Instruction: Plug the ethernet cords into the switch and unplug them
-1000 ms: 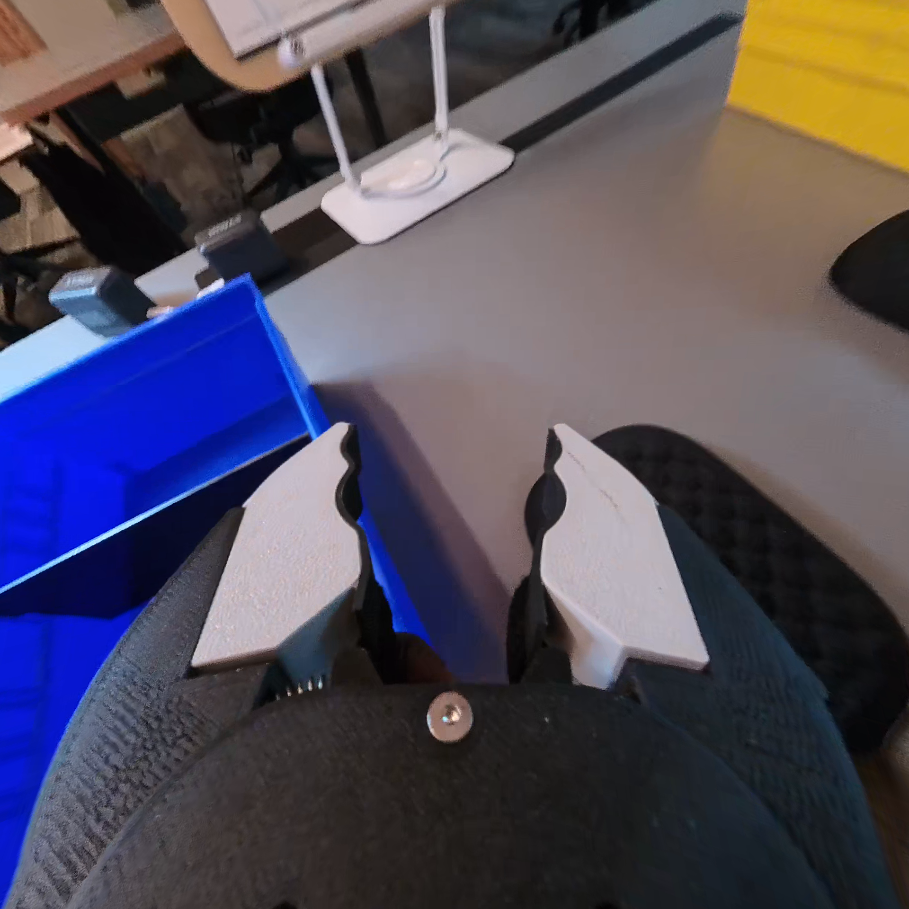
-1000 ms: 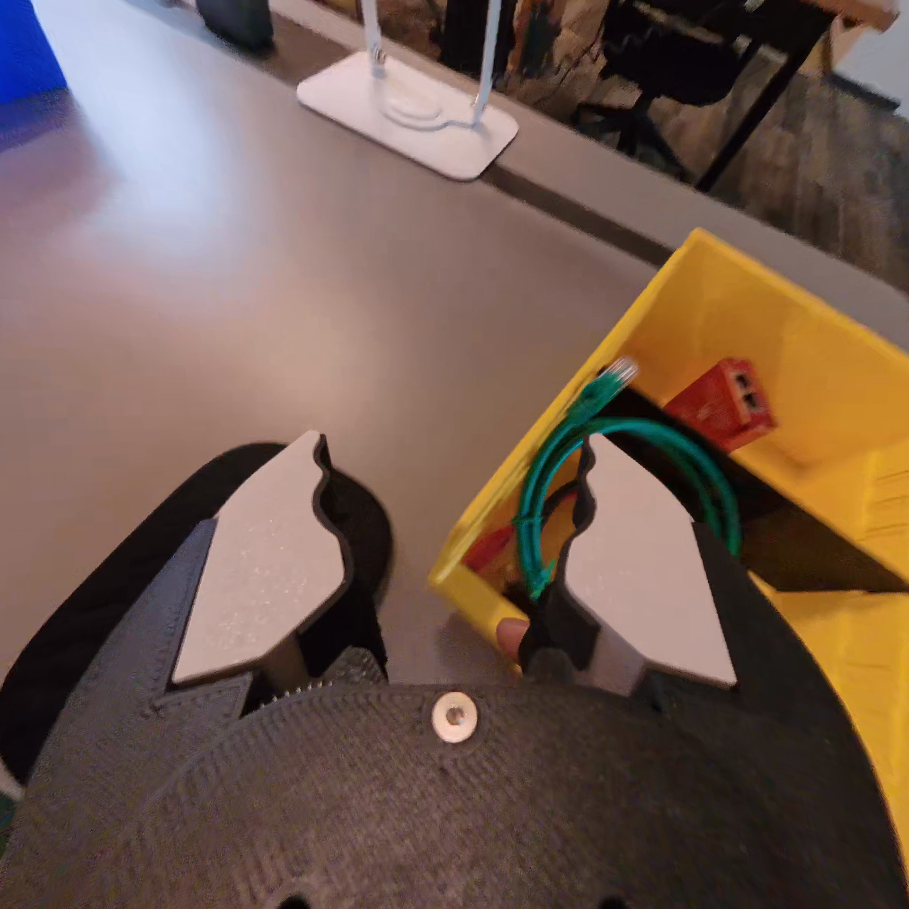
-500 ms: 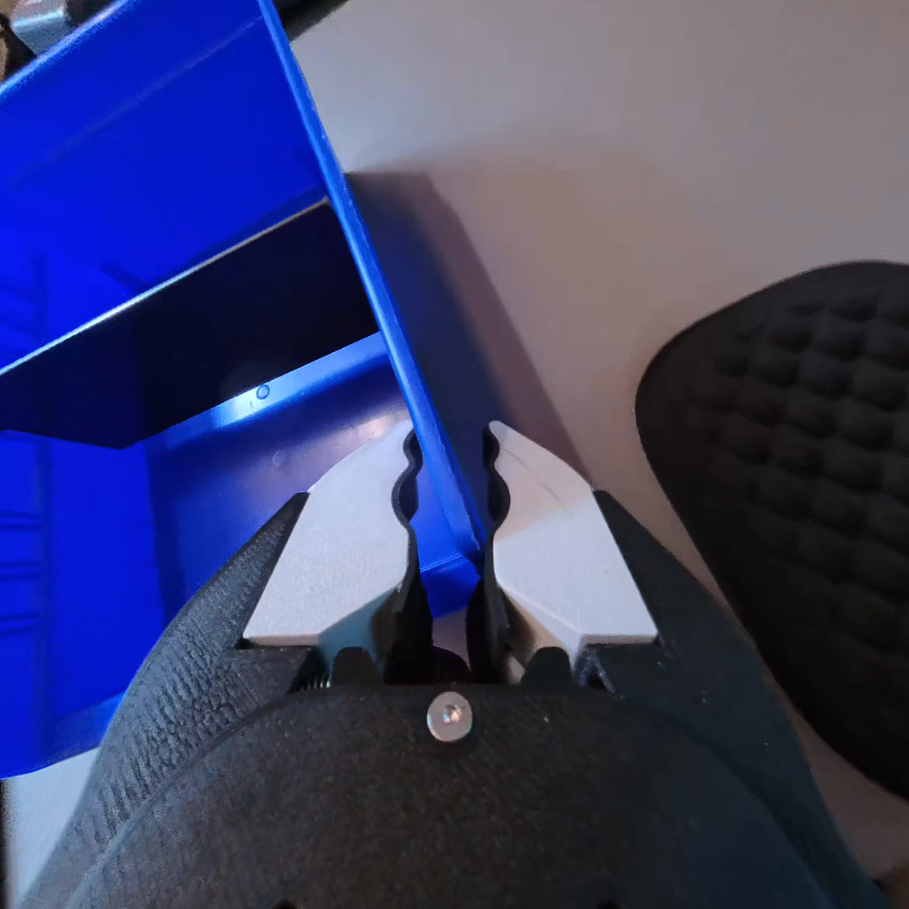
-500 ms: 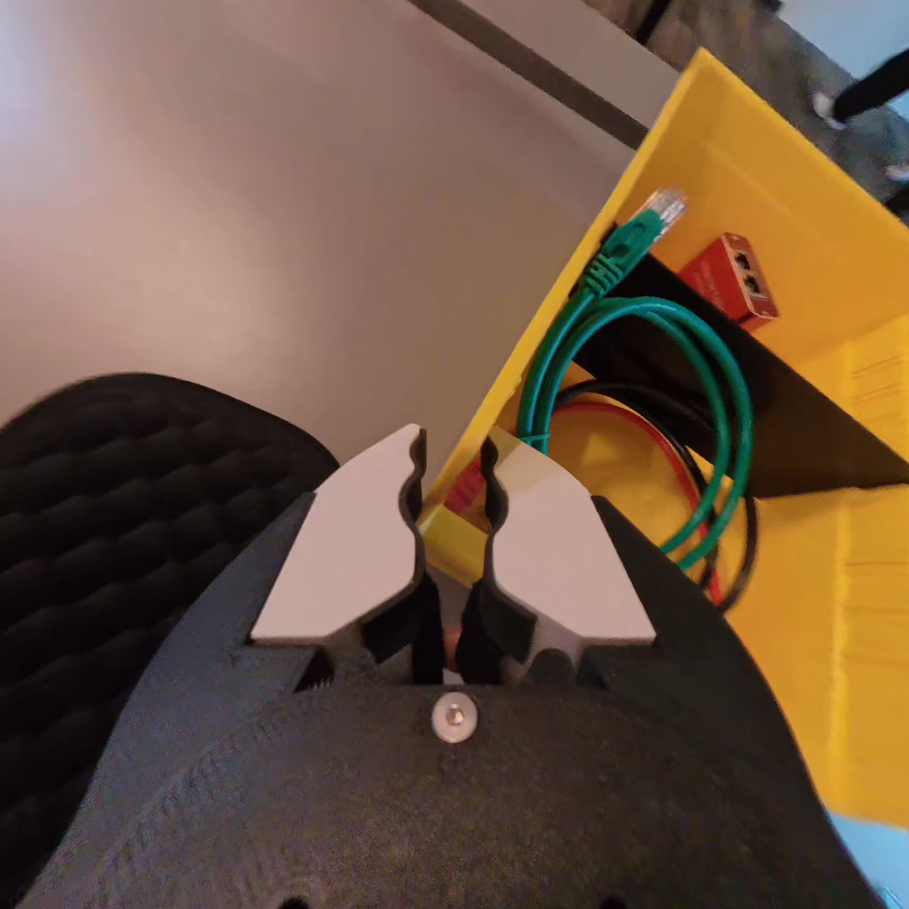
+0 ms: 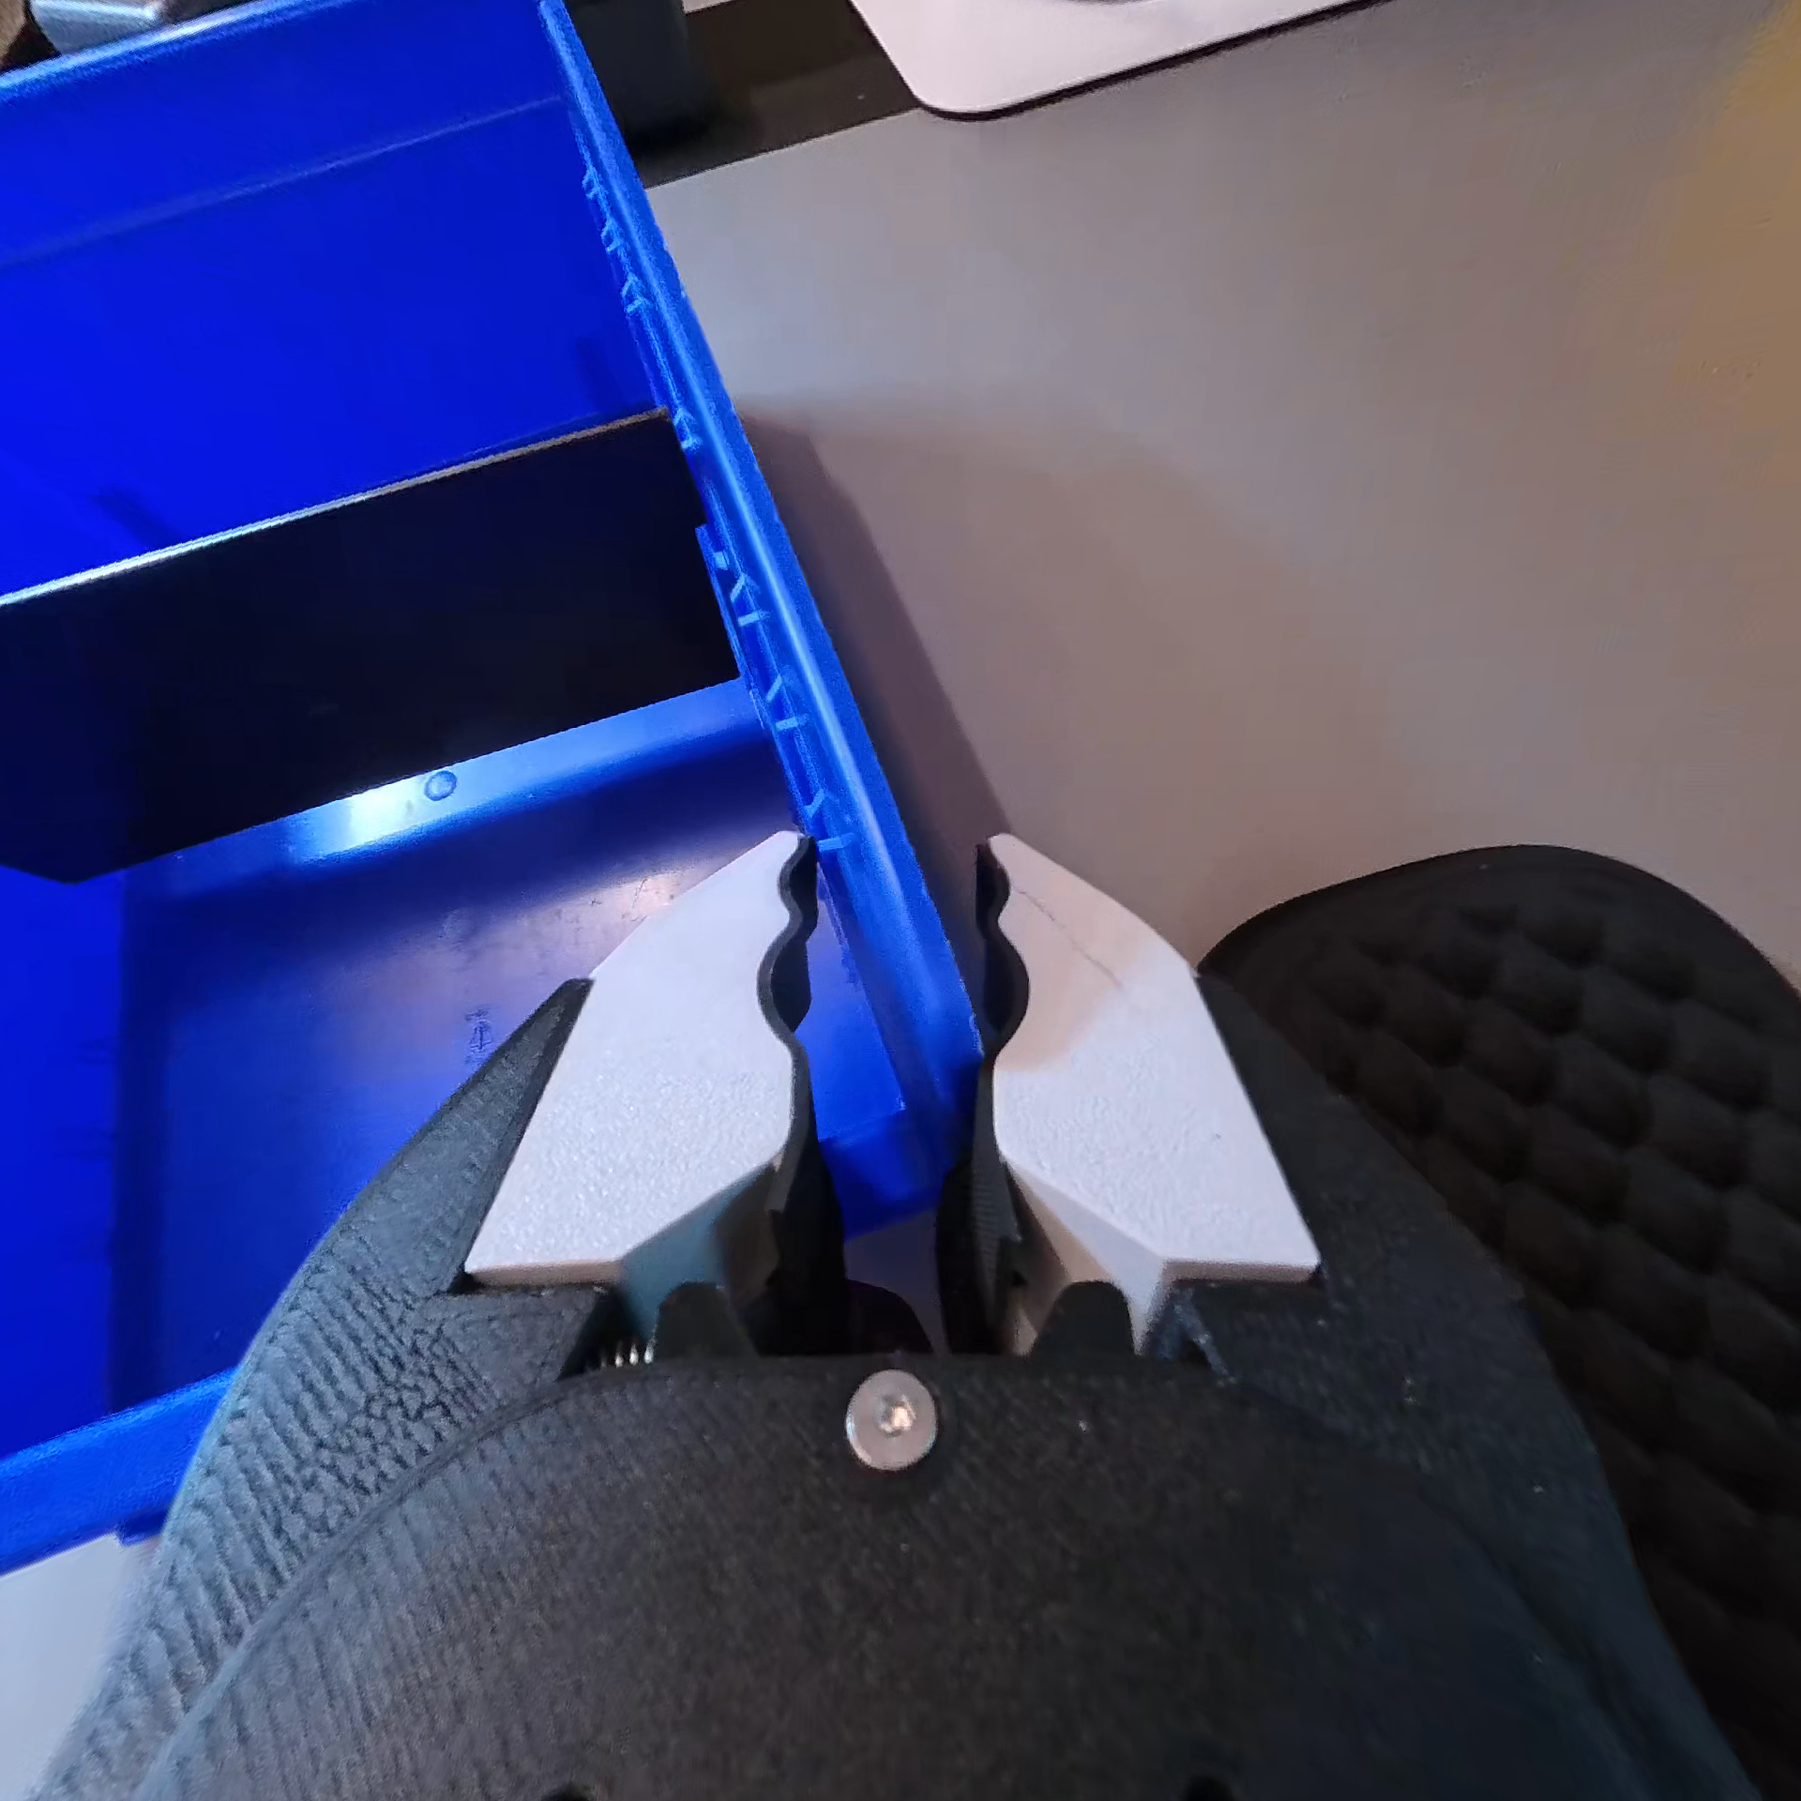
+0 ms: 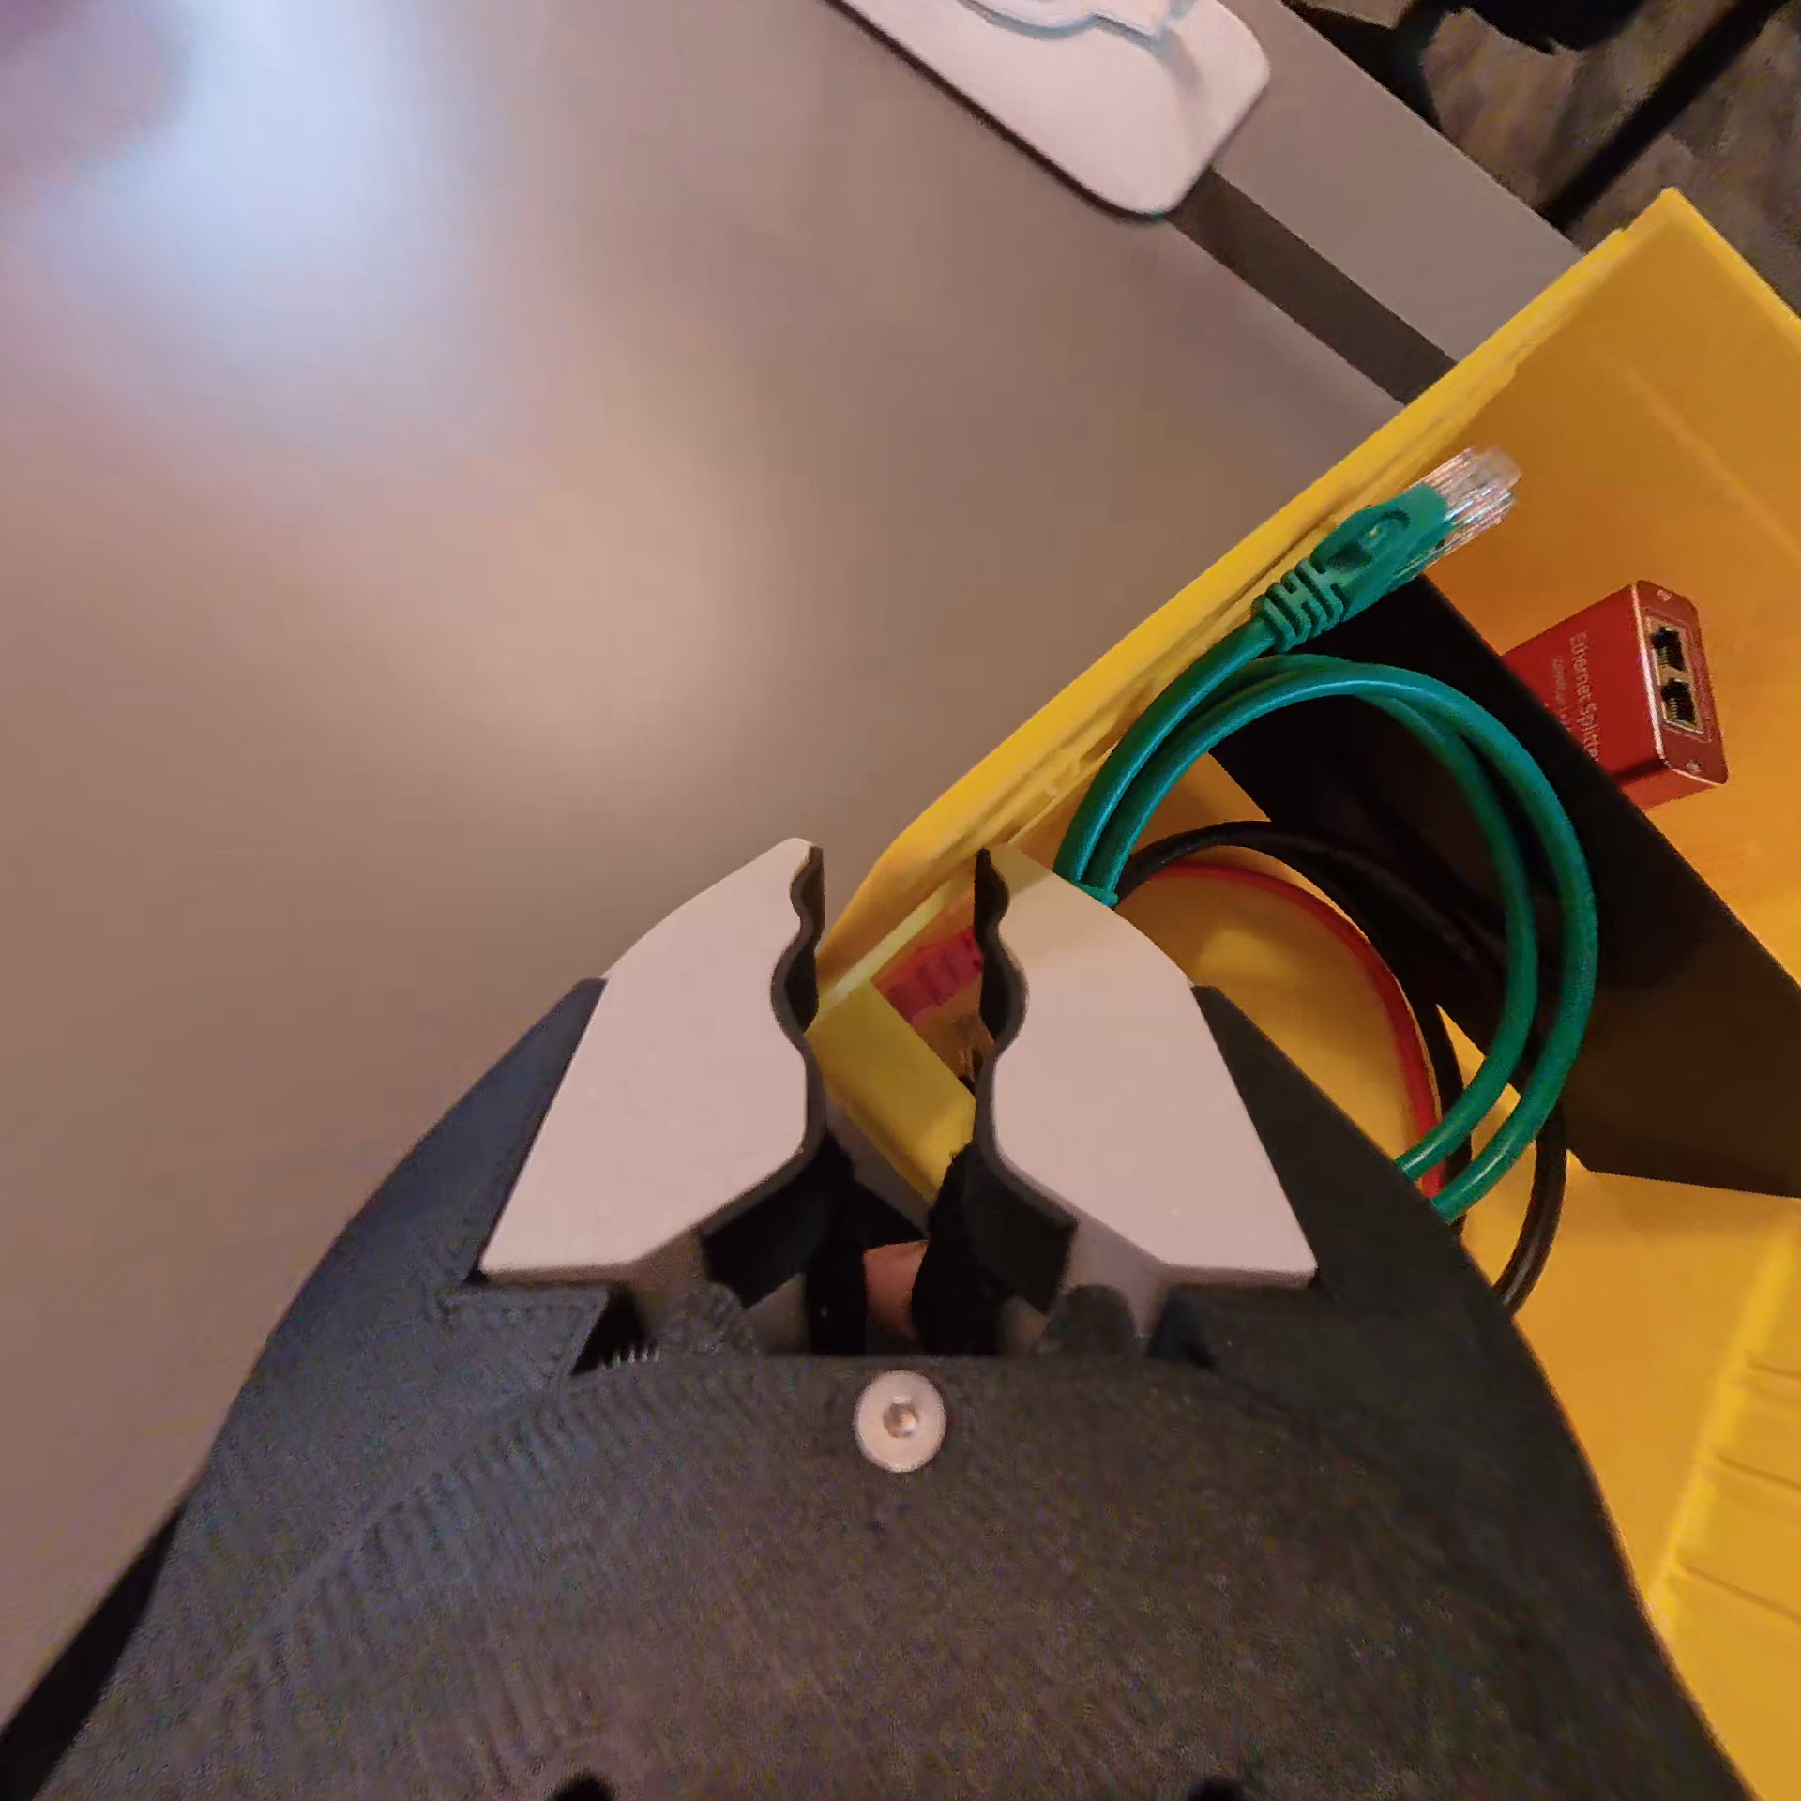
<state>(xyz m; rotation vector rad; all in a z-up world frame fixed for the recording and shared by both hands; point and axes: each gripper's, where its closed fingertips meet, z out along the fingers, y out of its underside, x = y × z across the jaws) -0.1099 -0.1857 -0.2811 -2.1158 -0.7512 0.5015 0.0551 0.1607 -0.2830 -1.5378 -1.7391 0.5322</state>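
My left gripper (image 5: 892, 858) is shut on the right wall of a blue bin (image 5: 770, 585), near its front corner. Both compartments of the bin show nothing inside. My right gripper (image 6: 897, 858) is shut on the left wall of a yellow bin (image 6: 1169, 643), near its front corner. In that bin's near compartment lie a coiled green ethernet cord (image 6: 1520, 877), a red cord (image 6: 1364, 965) and a black cord (image 6: 1267, 838). The green cord's plug (image 6: 1364, 555) rests on the rim. A red switch box (image 6: 1608, 702) with two ports lies behind the black divider (image 6: 1705, 1023).
The bins stand on a grey table (image 5: 1267, 487). A black padded mat (image 5: 1559, 1121) lies right of the blue bin. A white stand base is at the table's far edge in the left wrist view (image 5: 1072, 49) and in the right wrist view (image 6: 1072, 97). A black divider (image 5: 341, 663) splits the blue bin. The gap from one gripper's tips to the other's is roughly 40 cm.
Both grippers were open above the table a second ago. Each has come down over a bin wall and closed on it, the left on the blue bin, the right on the yellow.
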